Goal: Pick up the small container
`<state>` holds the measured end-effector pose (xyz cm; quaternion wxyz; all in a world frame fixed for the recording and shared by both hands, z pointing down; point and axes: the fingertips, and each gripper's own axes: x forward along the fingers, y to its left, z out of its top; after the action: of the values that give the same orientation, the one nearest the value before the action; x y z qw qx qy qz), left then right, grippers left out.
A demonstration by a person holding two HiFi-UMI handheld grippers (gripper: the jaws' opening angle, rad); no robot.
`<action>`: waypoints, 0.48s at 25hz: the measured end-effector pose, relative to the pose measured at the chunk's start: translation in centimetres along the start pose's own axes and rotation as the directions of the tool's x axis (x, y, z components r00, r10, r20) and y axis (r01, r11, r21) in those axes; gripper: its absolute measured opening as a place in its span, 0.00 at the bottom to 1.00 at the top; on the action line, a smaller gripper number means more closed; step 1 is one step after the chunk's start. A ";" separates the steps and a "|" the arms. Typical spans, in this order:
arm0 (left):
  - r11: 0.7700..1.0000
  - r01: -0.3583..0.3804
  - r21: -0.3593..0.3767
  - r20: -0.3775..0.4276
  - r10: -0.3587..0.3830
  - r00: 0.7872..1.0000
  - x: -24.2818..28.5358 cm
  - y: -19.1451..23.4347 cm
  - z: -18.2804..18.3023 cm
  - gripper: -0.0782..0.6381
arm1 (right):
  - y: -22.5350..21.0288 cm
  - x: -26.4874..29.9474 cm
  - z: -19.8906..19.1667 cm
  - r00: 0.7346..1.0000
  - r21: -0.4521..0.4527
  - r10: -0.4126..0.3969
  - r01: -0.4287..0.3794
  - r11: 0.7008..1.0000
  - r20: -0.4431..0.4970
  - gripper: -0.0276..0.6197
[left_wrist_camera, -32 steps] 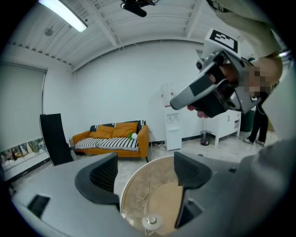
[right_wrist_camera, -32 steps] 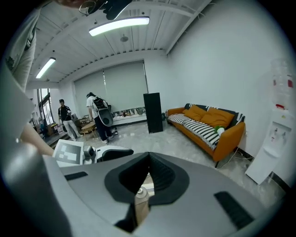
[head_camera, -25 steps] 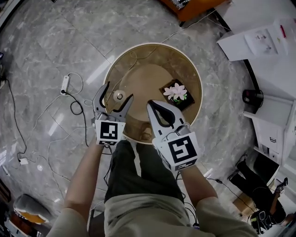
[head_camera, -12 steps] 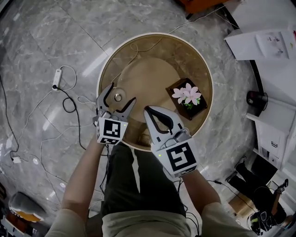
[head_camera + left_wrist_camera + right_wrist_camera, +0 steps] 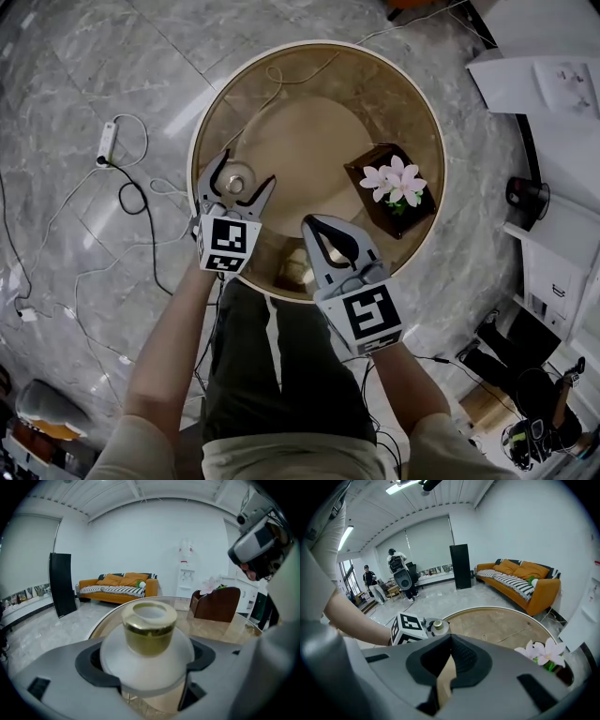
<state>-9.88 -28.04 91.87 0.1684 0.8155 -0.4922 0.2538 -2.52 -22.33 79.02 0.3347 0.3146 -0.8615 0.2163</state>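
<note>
The small container [image 5: 236,183] is a squat jar with a frosted white, rounded body and a shiny gold collar round its neck, the top pale and slightly dished inside that gold ring. It stands upright on the round table [image 5: 309,84], close to the table's left edge and a little in from the rim. It sits in the gap between the spread jaws of the left gripper [image 5: 247,167], its wide body low between the dark pads and its gold neck rising above them.
</note>
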 end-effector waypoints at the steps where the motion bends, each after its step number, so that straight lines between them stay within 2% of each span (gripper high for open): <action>1: 1.000 -0.003 0.008 0.000 0.003 1.000 0.0 0.1 0.0 0.63 | -0.2 0.0 -0.4 1.000 0.001 -0.008 0.008 1.000 -0.010 0.04; 4: 0.999 0.004 0.031 -0.012 -0.004 1.000 0.0 0.2 0.0 0.58 | -0.5 -0.1 -1.3 0.999 0.008 -0.017 0.017 1.000 -0.038 0.04; 7: 0.999 0.032 0.018 -0.048 -0.031 0.998 -0.3 0.2 -0.1 0.58 | -0.5 -0.7 -1.4 0.999 0.010 -0.015 0.015 1.000 -0.052 0.04; 12: 0.996 0.083 0.006 -0.073 -0.083 0.994 -2.6 -0.8 1.7 0.58 | -0.6 -2.4 0.2 0.999 0.012 -0.022 0.023 1.000 -0.035 0.04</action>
<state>-9.71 -26.70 88.95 0.1930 0.8263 -0.4503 0.2780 -0.83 -21.97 77.29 0.3500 0.3225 -0.8506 0.2234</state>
